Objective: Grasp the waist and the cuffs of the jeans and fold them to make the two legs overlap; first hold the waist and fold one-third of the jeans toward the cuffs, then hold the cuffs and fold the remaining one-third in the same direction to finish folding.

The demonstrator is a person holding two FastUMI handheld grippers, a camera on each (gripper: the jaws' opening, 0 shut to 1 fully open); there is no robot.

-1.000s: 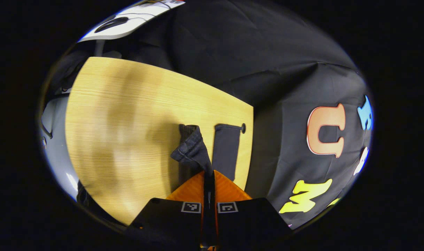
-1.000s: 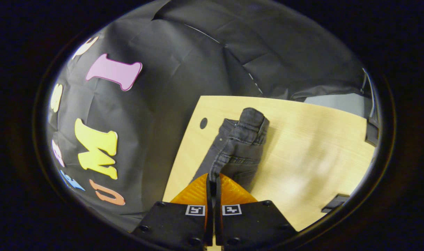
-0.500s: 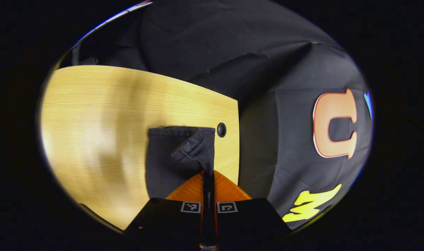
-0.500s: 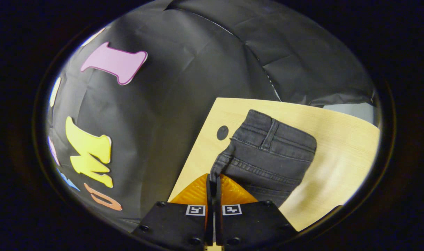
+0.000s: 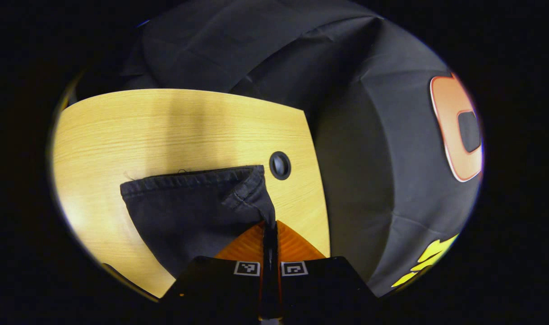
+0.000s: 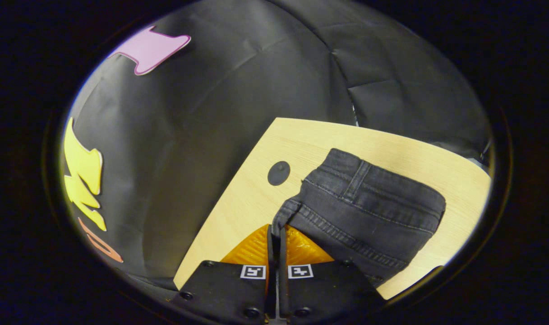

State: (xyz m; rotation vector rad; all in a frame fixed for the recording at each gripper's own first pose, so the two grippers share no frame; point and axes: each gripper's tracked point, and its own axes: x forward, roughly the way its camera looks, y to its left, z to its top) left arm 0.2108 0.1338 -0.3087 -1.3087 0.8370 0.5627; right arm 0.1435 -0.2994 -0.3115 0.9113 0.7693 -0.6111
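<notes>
Legs now overlapped; a second ago two separate cuffs, carried leg since swung across and down.

Left gripper [image 5: 269,228] clenched on the cuffs [image 5: 249,189], hem corner pinched and pulled up slightly off the rest. Right gripper [image 6: 276,230] clenched on the waist [image 6: 297,210], band corner between the fingers. Jeans [image 6: 369,207] lying near-flat on the table [image 5: 166,126], close to its edge, just beside the cable hole [image 5: 279,165]. Step in hand, by the look of it: first fold, leg over leg, nearly set down. Next probably: lower both corners, line up edges, release, then re-grip the waist with both and fold a third toward the cuffs. Lifted cuff corner likely to leave a crease unless smoothed.
</notes>
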